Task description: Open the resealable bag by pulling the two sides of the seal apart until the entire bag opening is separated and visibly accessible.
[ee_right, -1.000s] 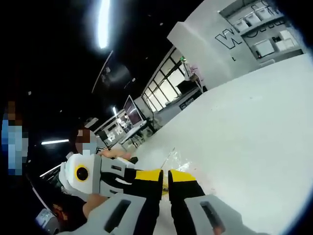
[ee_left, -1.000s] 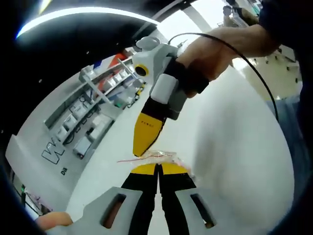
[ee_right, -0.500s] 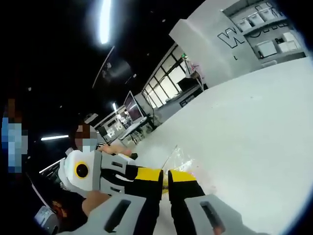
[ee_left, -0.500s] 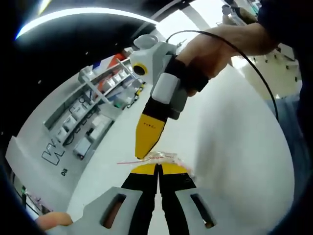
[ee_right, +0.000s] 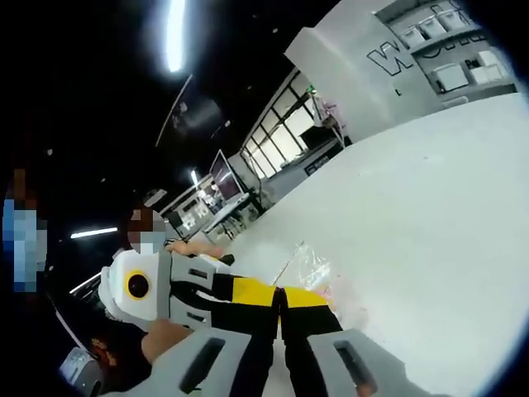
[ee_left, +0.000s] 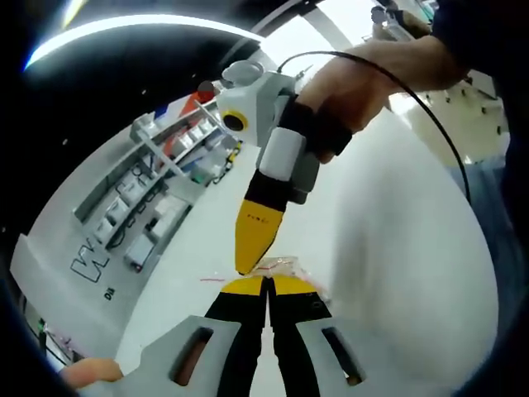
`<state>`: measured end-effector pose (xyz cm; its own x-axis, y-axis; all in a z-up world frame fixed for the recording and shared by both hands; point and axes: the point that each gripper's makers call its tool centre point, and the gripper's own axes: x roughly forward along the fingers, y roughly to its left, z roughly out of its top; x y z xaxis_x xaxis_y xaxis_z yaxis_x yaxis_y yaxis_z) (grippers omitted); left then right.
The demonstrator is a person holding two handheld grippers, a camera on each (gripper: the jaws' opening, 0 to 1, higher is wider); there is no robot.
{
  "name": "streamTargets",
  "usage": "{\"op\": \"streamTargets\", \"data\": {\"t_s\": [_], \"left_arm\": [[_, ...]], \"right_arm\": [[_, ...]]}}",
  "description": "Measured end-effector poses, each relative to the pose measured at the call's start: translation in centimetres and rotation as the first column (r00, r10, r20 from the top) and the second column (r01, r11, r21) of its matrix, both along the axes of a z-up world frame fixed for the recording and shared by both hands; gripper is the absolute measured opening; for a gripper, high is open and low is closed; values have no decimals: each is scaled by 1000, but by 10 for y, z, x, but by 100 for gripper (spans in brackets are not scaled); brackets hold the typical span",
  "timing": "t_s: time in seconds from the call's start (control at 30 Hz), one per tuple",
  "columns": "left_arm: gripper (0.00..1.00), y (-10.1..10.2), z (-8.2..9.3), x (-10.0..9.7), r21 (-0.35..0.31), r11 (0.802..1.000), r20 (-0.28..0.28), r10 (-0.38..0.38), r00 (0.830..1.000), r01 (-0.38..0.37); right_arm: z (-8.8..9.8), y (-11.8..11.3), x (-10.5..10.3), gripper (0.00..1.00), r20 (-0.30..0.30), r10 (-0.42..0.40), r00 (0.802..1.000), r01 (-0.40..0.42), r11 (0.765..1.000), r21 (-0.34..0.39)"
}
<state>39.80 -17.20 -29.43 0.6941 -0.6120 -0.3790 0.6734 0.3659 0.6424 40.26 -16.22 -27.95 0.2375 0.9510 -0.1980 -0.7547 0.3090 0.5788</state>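
Note:
The clear resealable bag [ee_left: 283, 266] with a red seal line is held up over the white table [ee_left: 397, 273]. My left gripper [ee_left: 266, 284] is shut on the bag's top edge, yellow tips pressed together. My right gripper [ee_left: 243, 268], held by a hand [ee_left: 355, 91], comes down from above with its yellow tip on the seal just left of my left jaws. In the right gripper view the bag [ee_right: 310, 266] crinkles just beyond my right gripper [ee_right: 280, 295], whose jaws stand shut on it. The left gripper [ee_right: 258, 291] reaches in from the left, tip to tip with it.
A shelf rack of bins [ee_left: 161, 186] and a white wall with dark lettering [ee_left: 91, 263] stand beyond the table. A black cable [ee_left: 417, 95] loops over the hand. Desks with monitors [ee_right: 221, 184] and a seated person [ee_right: 145, 236] lie past the table's far side.
The right gripper has shifted along the seal toward my left jaws and tilted more upright. In the right gripper view, the gap between its jaws has narrowed to a thin line.

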Motion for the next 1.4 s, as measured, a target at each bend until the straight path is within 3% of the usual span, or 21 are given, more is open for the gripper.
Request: {"op": "streamTargets", "data": {"t_s": [0.73, 0.97, 1.23, 1.3, 1.4], "left_arm": [[2, 1, -1, 2, -17, 1000, -9, 3, 1000, -4], [16, 3, -7, 4, -41, 999, -44, 20, 999, -21], [17, 5, -8, 0, -84, 996, -78, 16, 997, -23], [18, 7, -9, -3, -111, 993, -104, 15, 994, -26], [19, 14, -8, -10, -202, 978, -149, 13, 989, -44]], "right_arm": [[3, -8, 0, 0, -72, -29, 997, 32, 999, 41], [4, -8, -2, 0, -80, -25, 996, 29, 998, 52], [3, -8, 1, 0, -82, -22, 996, 27, 998, 53], [3, -7, 0, 0, -80, -22, 997, 26, 998, 52], [3, -8, -1, 0, -76, -22, 997, 26, 998, 51]]}}
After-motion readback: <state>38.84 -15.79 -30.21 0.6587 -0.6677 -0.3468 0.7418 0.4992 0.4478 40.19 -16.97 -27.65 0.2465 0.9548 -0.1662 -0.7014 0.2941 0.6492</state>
